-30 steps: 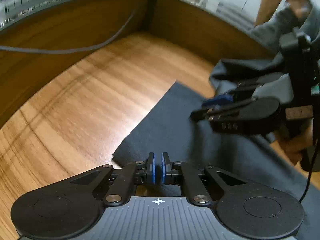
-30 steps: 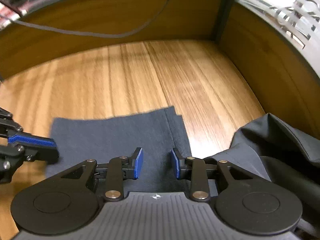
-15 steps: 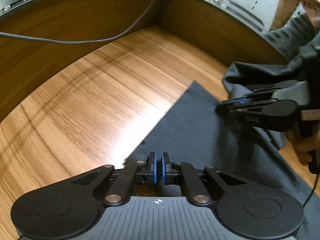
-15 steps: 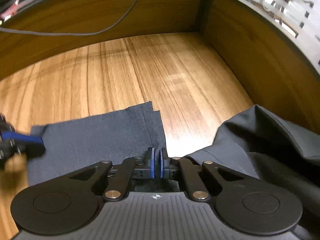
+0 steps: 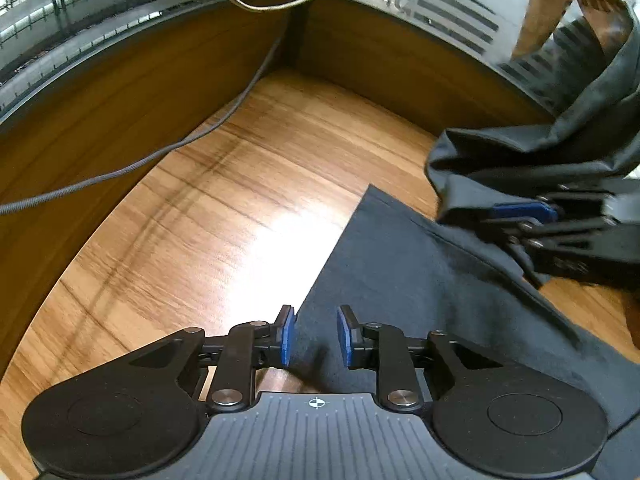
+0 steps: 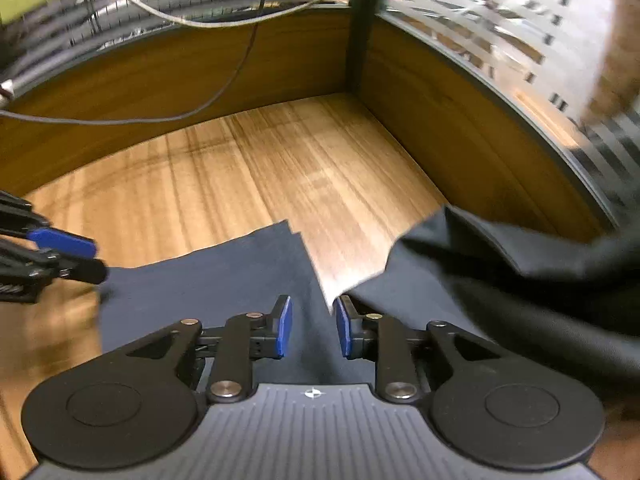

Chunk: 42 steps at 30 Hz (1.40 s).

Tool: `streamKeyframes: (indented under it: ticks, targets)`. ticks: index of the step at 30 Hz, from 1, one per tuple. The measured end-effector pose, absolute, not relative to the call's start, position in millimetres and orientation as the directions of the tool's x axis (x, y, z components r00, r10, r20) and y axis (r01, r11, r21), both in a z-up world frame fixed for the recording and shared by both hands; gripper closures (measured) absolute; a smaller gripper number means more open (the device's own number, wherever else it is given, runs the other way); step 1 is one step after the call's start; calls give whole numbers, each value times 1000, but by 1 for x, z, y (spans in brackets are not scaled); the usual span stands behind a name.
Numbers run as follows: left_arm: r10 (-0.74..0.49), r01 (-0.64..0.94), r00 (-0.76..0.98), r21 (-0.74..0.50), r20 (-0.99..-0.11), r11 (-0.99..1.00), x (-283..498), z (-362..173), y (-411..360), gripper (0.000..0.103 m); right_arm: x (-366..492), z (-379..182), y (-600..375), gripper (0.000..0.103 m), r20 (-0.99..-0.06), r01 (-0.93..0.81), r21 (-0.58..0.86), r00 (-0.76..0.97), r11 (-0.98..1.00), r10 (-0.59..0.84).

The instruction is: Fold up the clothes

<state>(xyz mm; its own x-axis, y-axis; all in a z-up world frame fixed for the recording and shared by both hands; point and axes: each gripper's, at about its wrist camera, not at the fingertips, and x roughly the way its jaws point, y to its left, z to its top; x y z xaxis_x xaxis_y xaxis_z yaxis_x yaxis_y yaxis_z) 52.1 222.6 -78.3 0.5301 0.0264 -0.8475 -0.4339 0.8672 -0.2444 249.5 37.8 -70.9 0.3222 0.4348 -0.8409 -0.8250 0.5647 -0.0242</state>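
Both grippers' jaws gape over the folded cloth (image 5: 420, 280); only the right view shows, blurrily, its layered corner.

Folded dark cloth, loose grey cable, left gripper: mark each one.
Folded dark cloth (image 5: 408, 272): left wrist view, flat top layer.
Loose grey cable (image 5: 120, 170): left wrist view, stretch lying on the wood.
Left gripper (image 5: 314, 334): left wrist view, midway between its open fingertips.

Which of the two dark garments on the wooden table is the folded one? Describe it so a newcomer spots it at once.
Start from the wooden table boxed in by brown panels. The folded cloth lies flat near the front, a smooth dark navy rectangle with layered corners, under both open claws. The other garment, to its right, is a crumpled, rumpled heap.
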Motion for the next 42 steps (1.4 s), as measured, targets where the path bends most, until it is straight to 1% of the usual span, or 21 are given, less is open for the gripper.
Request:
streamKeyframes:
  ticks: [3, 5, 7, 9, 11, 13, 16, 17, 18, 20, 23, 25, 27, 33, 34, 36, 37, 39, 40, 42]
  targets:
    - [-22, -413, 524, -276, -852, 868, 54, -73, 233, 71, 226, -65, 31, 75, -846, -790, -2, 328, 613, 420]
    - [-29, -401, 500, -261, -865, 878, 59, -71, 238, 70, 209, -66, 30, 69, -849, -763, 14, 332, 646, 411]
    - [-62, -379, 481, -271, -874, 885, 64, -72, 245, 70, 191, -67, 28, 68, -852, -735, 30, 336, 678, 402]
    - [-93, -354, 462, -280, -882, 892, 70, -73, 250, 70, 173, -67, 27, 68, -855, -705, 46, 339, 708, 393]
    - [-119, -330, 448, -288, -886, 899, 75, -74, 256, 68, 156, -70, 30, 68, -851, -682, 69, 341, 729, 399]
    - [-142, -312, 443, -301, -885, 901, 80, -75, 261, 60, 142, -74, 38, 68, -841, -665, 93, 345, 741, 416]
    - [-185, -300, 435, -336, -881, 893, 84, -72, 270, 59, 123, -82, 57, 68, -832, -638, 117, 356, 761, 426]
    - [-200, -294, 434, -347, -879, 890, 86, -71, 273, 58, 117, -85, 65, 68, -831, -643, 110, 359, 758, 425]
    - [-204, -293, 431, -350, -879, 890, 88, -72, 275, 55, 112, -87, 74, 68, -831, -649, 101, 361, 754, 422]
    - [-202, -303, 422, -348, -884, 887, 93, -72, 281, 54, 102, -92, 91, 68, -831, -662, 83, 367, 745, 418]
    - [-226, -336, 410, -377, -883, 863, 100, -76, 288, 52, 93, -99, 113, 68, -826, -698, 8, 399, 716, 398]
    - [-252, -340, 409, -403, -877, 850, 104, -78, 290, 45, 94, -104, 125, 68, -829, -717, -12, 397, 697, 394]
    - [-269, -339, 408, -418, -873, 843, 108, -79, 290, 41, 96, -108, 136, 68, -832, -734, -32, 395, 678, 389]
    - [-298, -341, 397, -441, -868, 830, 116, -85, 289, 35, 100, -123, 160, 68, -850, -779, -92, 386, 621, 358]
    - [-302, -342, 397, -445, -867, 828, 117, -86, 289, 34, 100, -126, 161, 69, -851, -782, -104, 390, 615, 352]
    - [-298, -341, 392, -438, -870, 831, 118, -89, 289, 34, 100, -130, 163, 80, -852, -786, -128, 399, 605, 339]
    - [-296, -339, 385, -432, -874, 836, 118, -91, 289, 34, 98, -131, 162, 82, -846, -788, -138, 408, 600, 342]
    - [-297, -349, 374, -430, -878, 833, 118, -96, 290, 34, 95, -133, 160, 94, -832, -788, -169, 436, 592, 344]
    - [-301, -358, 371, -434, -879, 827, 118, -100, 291, 34, 92, -132, 159, 97, -823, -786, -191, 454, 588, 340]
    - [-311, -376, 363, -443, -879, 814, 118, -106, 293, 35, 90, -128, 156, 98, -809, -782, -199, 471, 591, 351]
